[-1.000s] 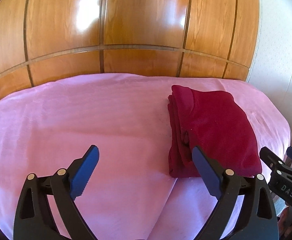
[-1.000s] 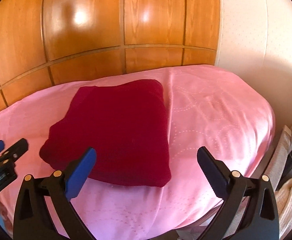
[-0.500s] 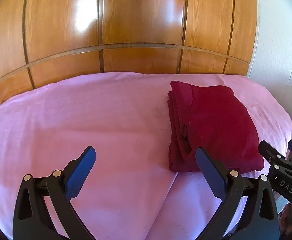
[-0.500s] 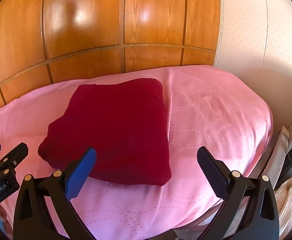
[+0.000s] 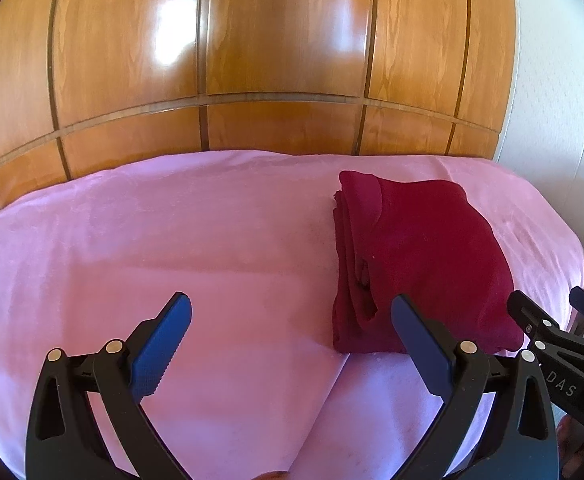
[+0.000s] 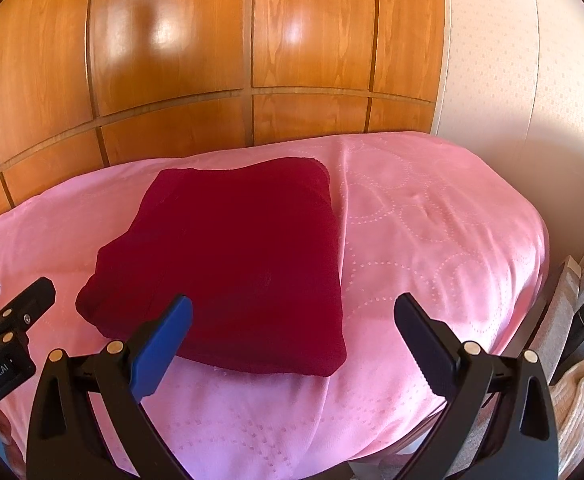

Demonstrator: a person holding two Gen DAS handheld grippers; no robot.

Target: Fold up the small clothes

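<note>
Behind everything stood the glossy wooden panelled wall (image 5: pixel 284 60), and before it lay the bed (image 5: pixel 172 248) under its pink cover. The folded dark red garment (image 6: pixel 236 264) rested flat on the cover toward the bed's right side, its stacked edges facing left. You held your left tongs (image 5: pixel 292 334) and right tongs (image 6: pixel 294 334) above the near edge, both spread wide and gripping nothing.
</note>
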